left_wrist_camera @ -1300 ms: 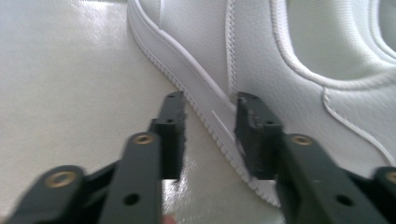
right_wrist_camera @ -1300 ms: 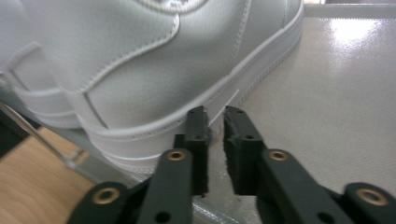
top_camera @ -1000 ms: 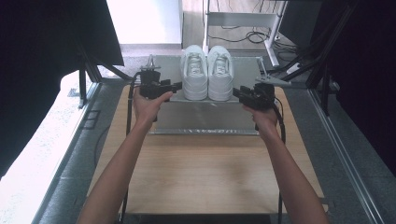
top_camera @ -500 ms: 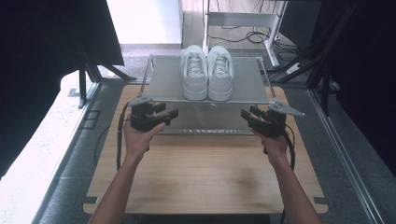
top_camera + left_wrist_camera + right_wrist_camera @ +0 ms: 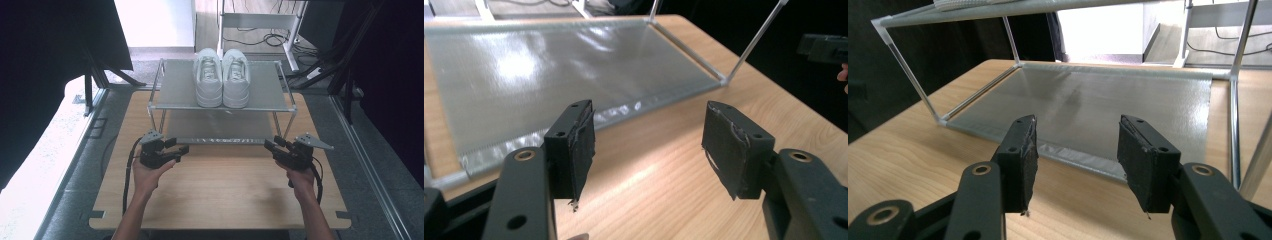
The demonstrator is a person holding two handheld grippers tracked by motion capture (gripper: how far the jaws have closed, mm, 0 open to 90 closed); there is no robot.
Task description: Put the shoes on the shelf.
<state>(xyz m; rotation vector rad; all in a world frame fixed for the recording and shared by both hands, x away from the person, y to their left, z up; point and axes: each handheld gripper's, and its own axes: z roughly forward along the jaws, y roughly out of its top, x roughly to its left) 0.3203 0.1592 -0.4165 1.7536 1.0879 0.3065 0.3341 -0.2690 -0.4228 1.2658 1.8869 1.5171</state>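
Note:
A pair of white sneakers [image 5: 222,76] stands side by side on the top shelf of a two-tier metal rack [image 5: 175,95] at the far half of the wooden table. My left gripper [image 5: 176,148] is held low in front of the rack's left corner, open and empty; its jaws [image 5: 646,150] frame the lower shelf [image 5: 524,80]. My right gripper [image 5: 270,146] hovers in front of the rack's right corner, also open with nothing between its pads [image 5: 1075,155]. The lower shelf [image 5: 1108,105] lies bare ahead of it.
The wooden table [image 5: 220,195] stretches from the rack to the near edge. Black stands [image 5: 95,75] and dark drapes flank it on both sides. Behind the rack, a white desk frame [image 5: 260,20] with cables stands on the floor.
Both hands have drawn back from the top shelf beside the sneakers toward the near side of the table and lowered in front of the rack. The sneakers stayed put.

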